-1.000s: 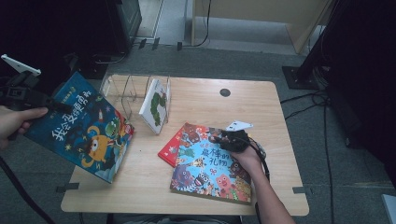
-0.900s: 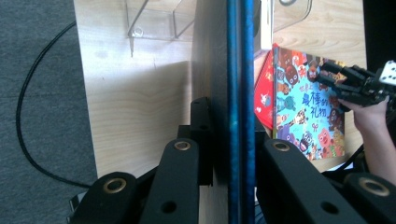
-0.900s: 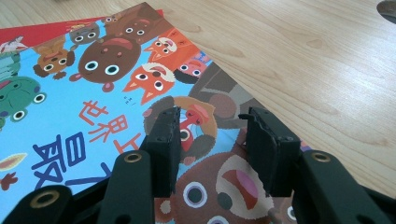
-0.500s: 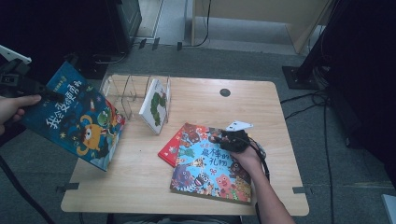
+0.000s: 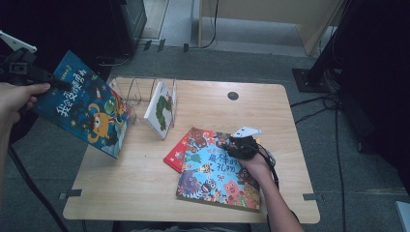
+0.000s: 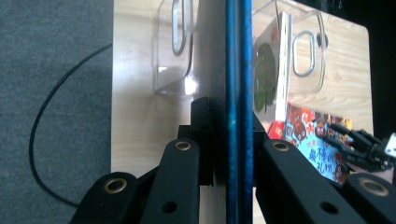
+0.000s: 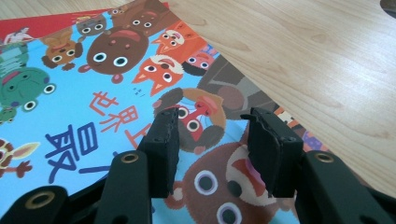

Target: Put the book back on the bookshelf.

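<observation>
Shelving partway: one white picture book (image 5: 161,109) stands in clear rack (image 5: 138,92); left gripper (image 5: 54,82) clamped on dark-blue monster-cover book (image 5: 87,106) held aloft left of table; right gripper (image 7: 212,140) parted, empty, over light-blue animal-cover book (image 5: 217,171) lying flat.

Dim room edges, evenly lit table, soft blur, faint glare

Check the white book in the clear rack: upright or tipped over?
Upright, leaning slightly. The white book stands on its edge between the dividers of the clear rack, not flat on the table.
</observation>
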Demonstrator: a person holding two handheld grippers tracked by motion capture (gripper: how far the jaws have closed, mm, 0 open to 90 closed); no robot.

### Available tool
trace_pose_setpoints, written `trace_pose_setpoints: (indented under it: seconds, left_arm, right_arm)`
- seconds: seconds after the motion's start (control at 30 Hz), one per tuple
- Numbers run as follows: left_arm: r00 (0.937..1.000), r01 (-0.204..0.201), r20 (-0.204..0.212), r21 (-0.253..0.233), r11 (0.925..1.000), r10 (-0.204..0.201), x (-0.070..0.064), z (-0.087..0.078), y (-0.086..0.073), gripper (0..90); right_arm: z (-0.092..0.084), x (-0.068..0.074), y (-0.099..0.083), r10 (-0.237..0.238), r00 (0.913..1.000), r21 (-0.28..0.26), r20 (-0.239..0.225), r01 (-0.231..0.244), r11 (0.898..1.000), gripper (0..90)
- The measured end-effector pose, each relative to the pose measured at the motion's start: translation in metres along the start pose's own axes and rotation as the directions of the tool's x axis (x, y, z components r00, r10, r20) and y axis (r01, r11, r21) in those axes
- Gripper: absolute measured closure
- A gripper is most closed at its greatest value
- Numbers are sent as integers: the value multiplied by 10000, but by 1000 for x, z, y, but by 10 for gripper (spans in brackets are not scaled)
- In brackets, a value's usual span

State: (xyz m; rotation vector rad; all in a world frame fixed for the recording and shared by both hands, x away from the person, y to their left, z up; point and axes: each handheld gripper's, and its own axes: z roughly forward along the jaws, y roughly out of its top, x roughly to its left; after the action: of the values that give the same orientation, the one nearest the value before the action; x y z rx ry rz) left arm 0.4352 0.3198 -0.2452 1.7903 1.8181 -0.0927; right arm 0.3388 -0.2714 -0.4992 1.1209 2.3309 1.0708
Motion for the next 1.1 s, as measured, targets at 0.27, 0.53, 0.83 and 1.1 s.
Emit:
trace_pose_setpoints:
  seconds: [0.27,0.53,0.83,1.1]
  left_arm:
    - [9998,-22,182,-122,9999,24,1,18,22,821]
    - [9995,-96,313,-234,9997,103,2,32,36,816]
    - [9994,9,353,-149,9999,-4,10,43,41,814]
    - [9977,107,668,-152,9998,-96,15,42,39,762]
  right_arm:
    - [-6,5,-6,14,10000,7,66,-14,10000,531]
    - [-11,10,-12,-158,9998,-222,111,160,9996,513]
    - [-16,13,-17,-138,9998,-254,158,142,9996,502]
    - [-16,12,-18,-39,9999,-227,98,41,9997,496]
